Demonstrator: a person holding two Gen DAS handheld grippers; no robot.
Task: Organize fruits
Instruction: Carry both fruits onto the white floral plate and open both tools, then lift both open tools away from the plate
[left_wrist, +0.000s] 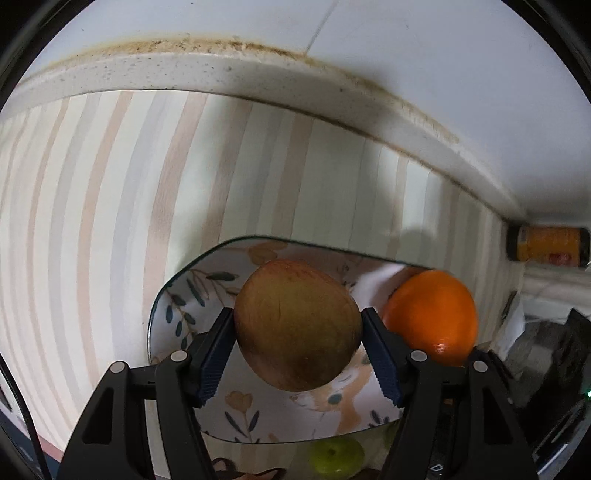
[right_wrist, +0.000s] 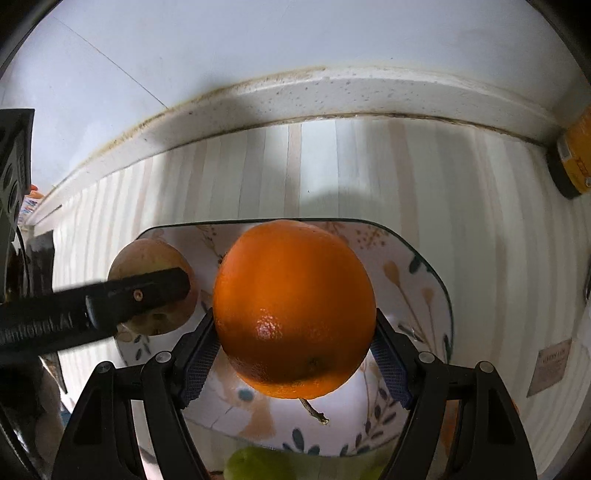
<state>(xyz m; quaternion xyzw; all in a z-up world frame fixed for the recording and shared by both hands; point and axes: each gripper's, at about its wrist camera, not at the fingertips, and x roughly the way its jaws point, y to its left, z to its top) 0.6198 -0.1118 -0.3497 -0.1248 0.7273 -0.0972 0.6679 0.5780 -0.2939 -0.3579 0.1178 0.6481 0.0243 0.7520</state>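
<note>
My left gripper (left_wrist: 298, 354) is shut on a brownish-red apple (left_wrist: 297, 326) and holds it over a floral plate (left_wrist: 177, 310). My right gripper (right_wrist: 293, 350) is shut on an orange (right_wrist: 293, 308) and holds it over the same plate (right_wrist: 424, 280). The orange also shows in the left wrist view (left_wrist: 430, 314), to the right of the apple. The apple also shows in the right wrist view (right_wrist: 147, 254), at the left, partly behind a left gripper finger (right_wrist: 140, 291). A green fruit (left_wrist: 336, 458) lies near the plate's front edge; it also shows in the right wrist view (right_wrist: 255, 467).
The plate sits on a striped mat (left_wrist: 92, 240) on a counter. A speckled white ledge (right_wrist: 332, 96) and a wall run behind it. An orange jar (left_wrist: 546, 245) lies at the far right corner. A small twig (right_wrist: 314, 410) lies on the plate.
</note>
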